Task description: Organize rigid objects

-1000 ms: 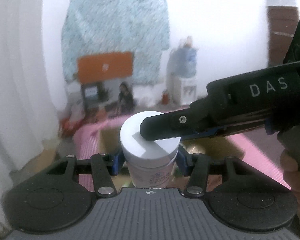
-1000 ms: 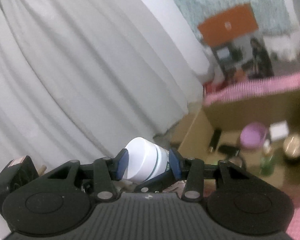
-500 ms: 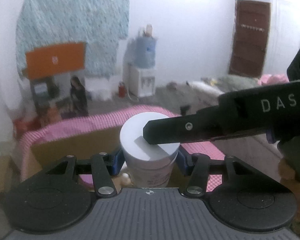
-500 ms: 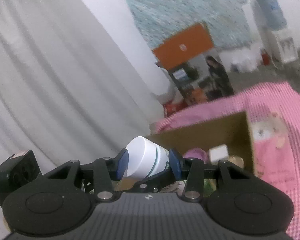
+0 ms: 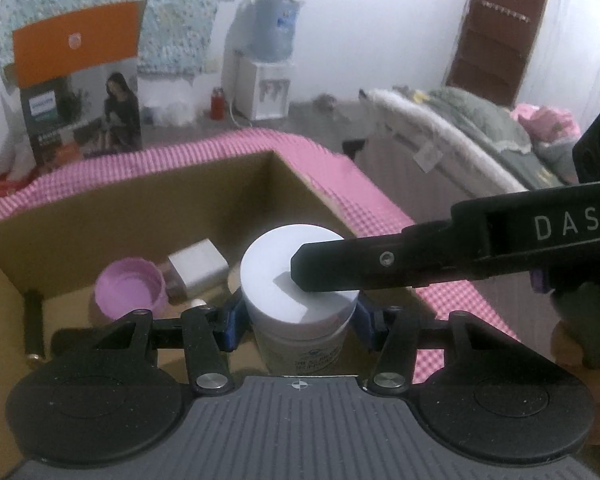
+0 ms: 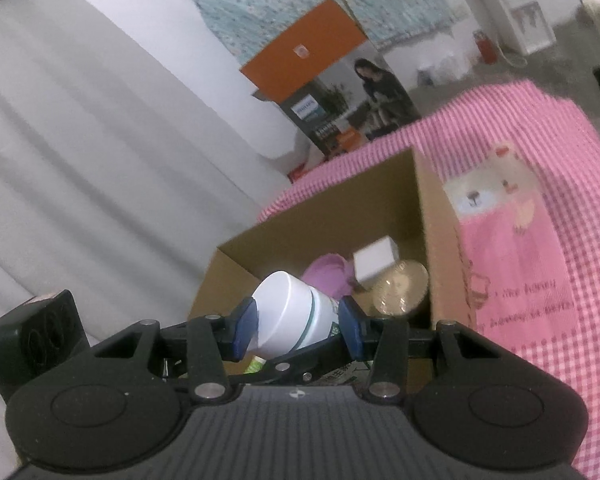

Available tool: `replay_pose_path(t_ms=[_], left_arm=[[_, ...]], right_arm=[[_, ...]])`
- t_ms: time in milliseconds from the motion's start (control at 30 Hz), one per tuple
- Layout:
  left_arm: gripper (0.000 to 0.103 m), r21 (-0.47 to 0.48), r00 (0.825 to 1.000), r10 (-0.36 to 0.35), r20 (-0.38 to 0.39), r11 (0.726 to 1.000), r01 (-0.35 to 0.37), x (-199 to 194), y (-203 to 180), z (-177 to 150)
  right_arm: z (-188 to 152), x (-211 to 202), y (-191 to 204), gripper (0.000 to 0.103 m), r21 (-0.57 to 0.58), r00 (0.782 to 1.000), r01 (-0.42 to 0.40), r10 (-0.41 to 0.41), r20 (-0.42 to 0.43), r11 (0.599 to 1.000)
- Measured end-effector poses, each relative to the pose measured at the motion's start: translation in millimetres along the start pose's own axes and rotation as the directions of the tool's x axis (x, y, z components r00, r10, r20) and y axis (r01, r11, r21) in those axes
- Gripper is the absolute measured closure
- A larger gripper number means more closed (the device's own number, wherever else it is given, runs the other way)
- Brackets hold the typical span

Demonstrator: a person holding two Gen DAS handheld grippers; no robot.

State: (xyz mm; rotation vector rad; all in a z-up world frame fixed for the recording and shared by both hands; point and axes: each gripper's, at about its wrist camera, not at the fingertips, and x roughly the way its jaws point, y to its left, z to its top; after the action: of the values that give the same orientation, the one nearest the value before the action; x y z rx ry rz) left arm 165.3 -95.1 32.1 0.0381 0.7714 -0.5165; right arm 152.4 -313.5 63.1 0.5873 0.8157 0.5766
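Both views have swung downward since 1 second ago: the cardboard box point(image 5: 148, 216), then low and partly cut off, now fills mid-frame with its interior exposed. White jar point(image 5: 300, 280) sits lower centre of the left wrist view, upright, over the box's open top. Left gripper point(image 5: 298, 316) pinches the jar body just under the lid, blue pads touching both sides. Right gripper point(image 6: 296, 326) reaches in from the right edge of the left view and clamps the lid; in its own view the jar point(image 6: 288, 316) appears tilted, lower centre, pads pressed on both sides. Inside the box: purple cap point(image 5: 128, 294) lower left, small white block point(image 5: 198, 266) just right of it, gold-lidded jar point(image 6: 400, 294) beside them. Box stands on a pink checked cloth point(image 6: 540, 184), right side of the right wrist view.
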Motion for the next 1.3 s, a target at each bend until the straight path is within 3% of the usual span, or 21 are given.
replay_pose_path(t_ms=[233, 333, 500, 767, 900, 1000, 1100, 1167, 1300], left_arm=[[0.05, 0.011, 0.998, -0.018, -0.053, 1.0, 0.018, 16, 0, 1], [0.045, 0.022, 0.999, -0.033, -0.043, 0.999, 0.034, 14, -1, -2], [0.037, 0.036, 0.999, -0.032, -0.026, 0.999, 0.033, 11, -5, -5], [0.01, 0.045, 0.997, -0.021, 0.068, 0.999, 0.018, -19, -9, -6], [0.002, 0.022, 0.992, -0.02, 0.128, 1.0, 0.017, -45, -5, -10], [0.0, 0.006, 0.985, 0.017, 0.173, 1.0, -0.018, -70, -3, -12], [0.0, -0.012, 0.968, 0.13, 0.214, 0.991, -0.131, -94, -4, -16], [0.0, -0.043, 0.944, 0.232, 0.235, 0.973, -0.228, -107, -4, -20], [0.0, -0.103, 0.882, 0.399, 0.251, 0.917, -0.385, -119, -3, -31]], right_arm=[[-2, 8, -15, 0.05, 0.033, 0.999, 0.019, -0.017, -0.045, 0.999], [-4, 6, -15, 0.044, 0.027, 0.999, 0.018, -0.017, -0.048, 0.999], [-5, 4, -15, 0.044, 0.017, 0.999, 0.025, -0.025, -0.039, 1.0], [-7, -14, -6, 0.041, -0.003, 0.999, 0.041, -0.041, 0.022, 0.999], [-7, -29, 4, 0.04, -0.035, 0.996, 0.054, -0.052, 0.068, 0.998], [-10, -41, 16, 0.032, -0.063, 0.993, 0.063, -0.056, 0.105, 0.996], [-16, -56, 30, 0.021, -0.101, 0.984, 0.1, -0.083, 0.157, 0.99], [-23, -65, 41, 0.0, -0.129, 0.974, 0.143, -0.116, 0.194, 0.981], [-37, -78, 65, 0.0, -0.205, 0.948, 0.245, -0.191, 0.255, 0.948]])
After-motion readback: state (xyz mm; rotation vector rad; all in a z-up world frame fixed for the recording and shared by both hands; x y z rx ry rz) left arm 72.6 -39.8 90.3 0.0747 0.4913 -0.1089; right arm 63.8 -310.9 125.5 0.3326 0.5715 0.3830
